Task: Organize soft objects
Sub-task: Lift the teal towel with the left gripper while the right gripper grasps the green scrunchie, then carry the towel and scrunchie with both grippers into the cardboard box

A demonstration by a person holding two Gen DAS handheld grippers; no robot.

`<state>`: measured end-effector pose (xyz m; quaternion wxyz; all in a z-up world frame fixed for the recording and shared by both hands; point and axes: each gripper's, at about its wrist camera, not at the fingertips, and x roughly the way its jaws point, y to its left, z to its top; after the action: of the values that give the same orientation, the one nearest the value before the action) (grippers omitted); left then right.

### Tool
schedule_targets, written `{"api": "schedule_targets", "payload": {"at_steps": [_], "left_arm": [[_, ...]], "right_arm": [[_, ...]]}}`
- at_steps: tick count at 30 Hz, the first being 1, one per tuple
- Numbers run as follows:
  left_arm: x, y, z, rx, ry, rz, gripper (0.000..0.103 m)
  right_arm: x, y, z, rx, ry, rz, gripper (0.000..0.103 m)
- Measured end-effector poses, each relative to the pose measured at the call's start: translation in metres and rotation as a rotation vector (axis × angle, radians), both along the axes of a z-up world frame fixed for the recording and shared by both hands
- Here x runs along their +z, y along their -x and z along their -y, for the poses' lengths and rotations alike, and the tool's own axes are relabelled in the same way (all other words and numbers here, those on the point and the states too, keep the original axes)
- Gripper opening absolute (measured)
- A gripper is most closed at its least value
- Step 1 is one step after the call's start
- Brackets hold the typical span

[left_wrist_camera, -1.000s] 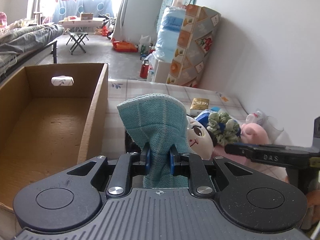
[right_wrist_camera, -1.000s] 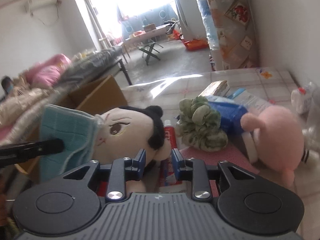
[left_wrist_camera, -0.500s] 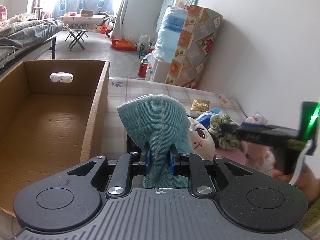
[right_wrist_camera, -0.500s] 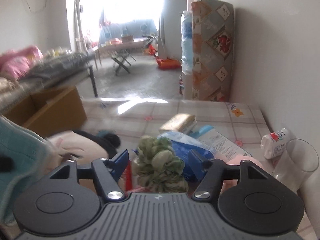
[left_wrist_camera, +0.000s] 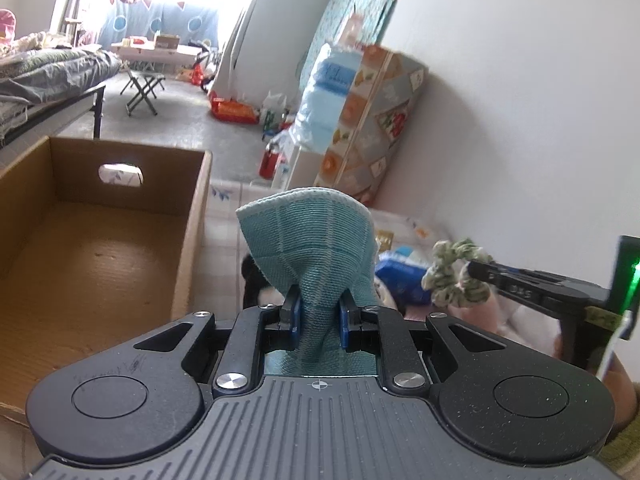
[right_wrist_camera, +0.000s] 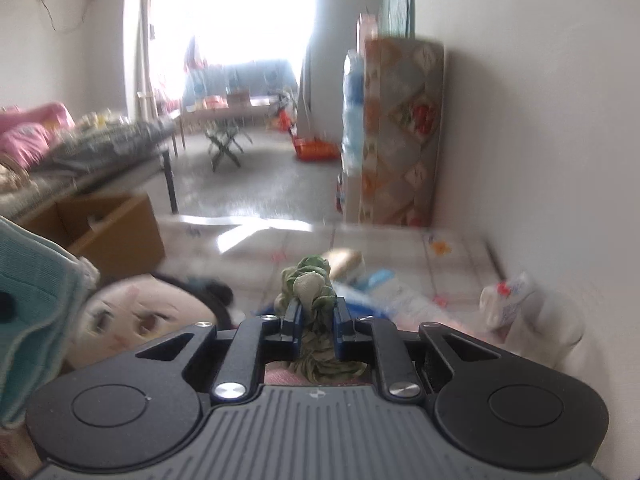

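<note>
L gripper (left_wrist_camera: 319, 314): jaws clamped on teal knit cloth (left_wrist_camera: 310, 248), which bunches up above the pads, held just right of the open cardboard box (left_wrist_camera: 192, 240). R gripper (right_wrist_camera: 316, 322): jaws have just closed, now pinching green scrunchie (right_wrist_camera: 308, 284), lifted off the tiled tabletop (right_wrist_camera: 400, 256). Plush doll (right_wrist_camera: 132, 312) lies between cloth & scrunchie.

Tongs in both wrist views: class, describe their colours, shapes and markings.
Each pair of tongs, left and right, has a matte black body with a ribbed centre, two round raised discs, silver screws, a small crosshair mark and blue pads. Seen from the left wrist view, the right unit shows embossed lettering and a green light.
</note>
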<state>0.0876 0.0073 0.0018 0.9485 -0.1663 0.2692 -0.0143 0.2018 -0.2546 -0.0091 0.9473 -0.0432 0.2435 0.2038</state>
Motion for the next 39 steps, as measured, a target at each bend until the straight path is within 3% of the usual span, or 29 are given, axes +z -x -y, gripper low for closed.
{"api": "schedule_targets", "payload": {"at_steps": [6, 11, 18, 22, 30, 36, 39], "left_arm": [[0.027, 0.027, -0.022, 0.054, 0.011, 0.077, 0.016], [0.050, 0.046, -0.048, 0.160, -0.055, 0.116, 0.016], [0.068, 0.044, -0.098, 0.294, -0.124, 0.099, 0.016], [0.061, 0.016, -0.126, 0.358, -0.190, 0.024, 0.016], [0.017, -0.083, -0.178, 0.409, -0.336, -0.243, 0.016], [-0.017, -0.136, -0.206, 0.403, -0.393, -0.391, 0.016], [-0.030, -0.154, -0.219, 0.402, -0.359, -0.437, 0.016]], "right_arm": [[0.054, 0.031, -0.007, 0.107, -0.099, 0.057, 0.016], [0.088, 0.039, -0.037, 0.244, -0.185, 0.064, 0.016], [0.115, 0.014, -0.121, 0.464, -0.281, -0.047, 0.016], [0.112, -0.014, -0.187, 0.522, -0.262, -0.132, 0.016], [0.072, -0.079, -0.305, 0.513, -0.148, -0.321, 0.016], [0.037, -0.119, -0.361, 0.468, -0.095, -0.456, 0.016], [0.029, -0.133, -0.372, 0.443, -0.102, -0.498, 0.016]]}}
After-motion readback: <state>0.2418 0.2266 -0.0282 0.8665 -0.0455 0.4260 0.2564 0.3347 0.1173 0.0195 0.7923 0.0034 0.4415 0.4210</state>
